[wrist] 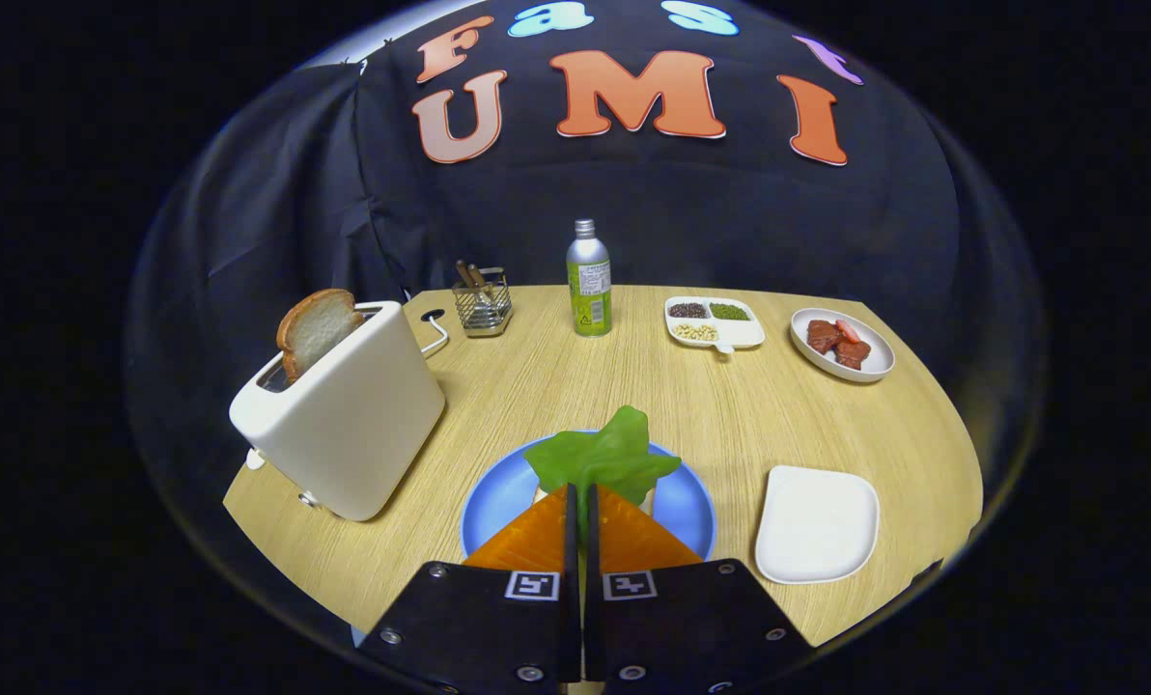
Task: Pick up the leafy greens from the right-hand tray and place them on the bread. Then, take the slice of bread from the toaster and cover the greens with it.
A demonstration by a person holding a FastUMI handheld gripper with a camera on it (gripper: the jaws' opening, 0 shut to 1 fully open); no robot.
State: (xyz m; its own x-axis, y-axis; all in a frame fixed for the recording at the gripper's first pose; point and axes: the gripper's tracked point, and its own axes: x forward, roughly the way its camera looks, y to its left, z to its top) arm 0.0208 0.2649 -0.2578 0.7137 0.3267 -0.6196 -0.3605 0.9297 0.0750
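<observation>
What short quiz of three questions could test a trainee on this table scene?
1. True or false: the gripper is shut on the green leafy greens above the round blue plate.
2. Which thing holds the brown-crusted slice of bread? A) white toaster B) square white tray C) wire basket
3. Fill in: the round white dish of red meat pieces stands beside the ___ white dish of beans.

Key: 1 true; 2 A; 3 divided

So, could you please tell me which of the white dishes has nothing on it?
The square white tray beside the blue plate; the others hold food.
</observation>
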